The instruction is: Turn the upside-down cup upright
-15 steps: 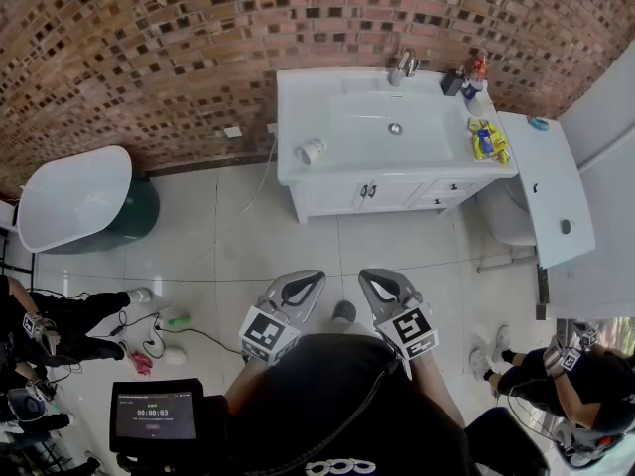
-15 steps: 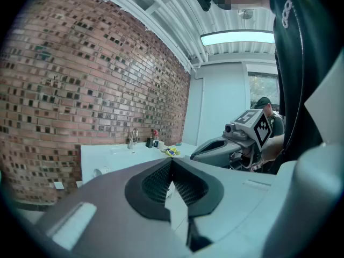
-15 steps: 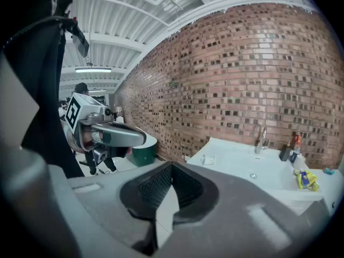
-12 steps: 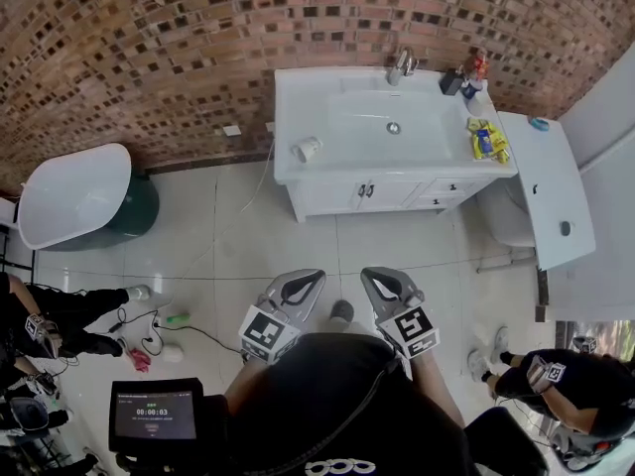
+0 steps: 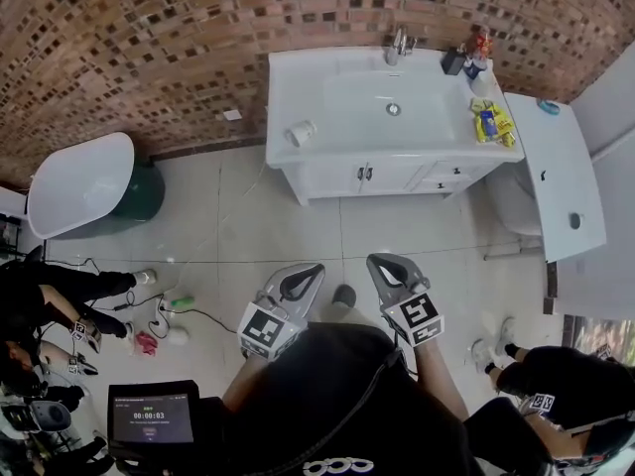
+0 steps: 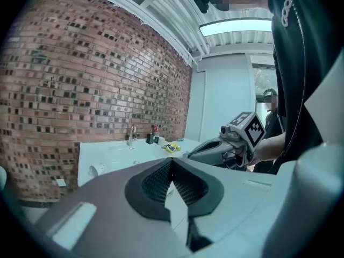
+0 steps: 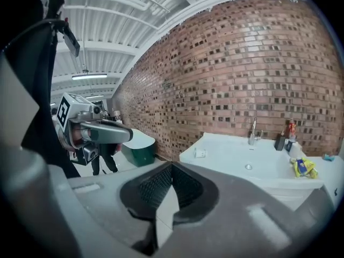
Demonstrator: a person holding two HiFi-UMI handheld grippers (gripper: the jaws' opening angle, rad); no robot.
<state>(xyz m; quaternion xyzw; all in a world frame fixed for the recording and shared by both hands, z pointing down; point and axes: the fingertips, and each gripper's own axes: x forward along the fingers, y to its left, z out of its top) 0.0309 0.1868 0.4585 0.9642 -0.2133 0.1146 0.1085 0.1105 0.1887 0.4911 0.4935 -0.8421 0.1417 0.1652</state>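
Cup (image 5: 301, 133): desk (image 5: 347, 157) left end. Tools: left claw (image 5: 298, 286), right claw (image 5: 389, 274), pinched closed, empty, well short of desk. Step: approach. Next, prob.: reach desk, spread one claw round cup.

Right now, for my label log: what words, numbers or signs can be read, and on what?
"00:00:03" on the dark screen; its other lines are too small to read.
Yellow packets on the vanity: print too small to read.
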